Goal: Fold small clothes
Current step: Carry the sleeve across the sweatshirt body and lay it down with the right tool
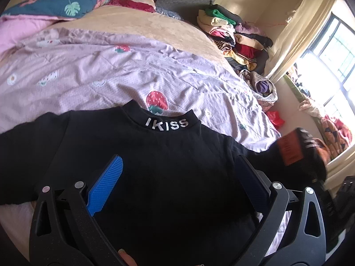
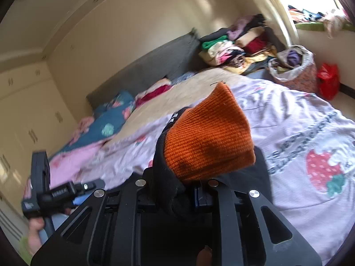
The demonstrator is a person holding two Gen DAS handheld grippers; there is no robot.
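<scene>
Right gripper (image 2: 190,190) jaws clamped on black sleeve just behind orange cuff (image 2: 208,137), cuff lifted clear of bed. Left gripper (image 1: 177,186) jaws spread wide, nothing between, hovering above black top (image 1: 155,166). Top lies flat at near edge of bed on pink strawberry sheet (image 1: 133,71), collar toward headboard.

Risks, judged: body unpinned, so sleeve pull may drag whole top askew; thick knit cuff may slip from narrow grip; loose sheet may bunch under fold. Clothes pile (image 1: 233,35) at far corner well clear.
</scene>
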